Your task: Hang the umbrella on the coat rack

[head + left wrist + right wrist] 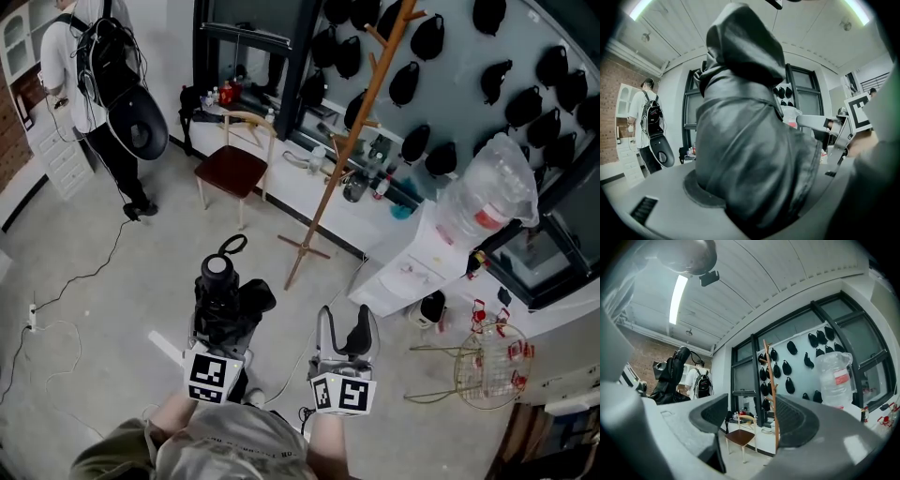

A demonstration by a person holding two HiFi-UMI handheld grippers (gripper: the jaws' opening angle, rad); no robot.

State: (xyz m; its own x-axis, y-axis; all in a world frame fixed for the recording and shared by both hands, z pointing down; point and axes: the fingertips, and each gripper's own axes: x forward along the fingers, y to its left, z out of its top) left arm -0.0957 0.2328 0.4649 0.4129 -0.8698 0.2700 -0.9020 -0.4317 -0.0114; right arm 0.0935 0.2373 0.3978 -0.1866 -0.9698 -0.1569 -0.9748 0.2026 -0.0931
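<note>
Person's shoulders [216, 450] are filling the bottom of the head view, w/ both grippers reaching out in front. L gripper [223, 319] is holding the umbrella [230, 298] over the floor [112, 309], well short of the coat rack [349, 150]; its fingers [656, 197] are clamping the bundled canopy approx mid-length. R gripper [343, 328] is hanging empty beside it, fingers [797, 420] standing apart, rack showing thru the gap. Umbrella's looking black, folded short, glossy creased fabric, round cap on the end, thin strap loop [232, 246] dangling past it. Prob light, soft outside, stiff down the core, fabric likely slippy, so gripping round the middle seems right; loop's prob the bit to be going over a peg.
</note>
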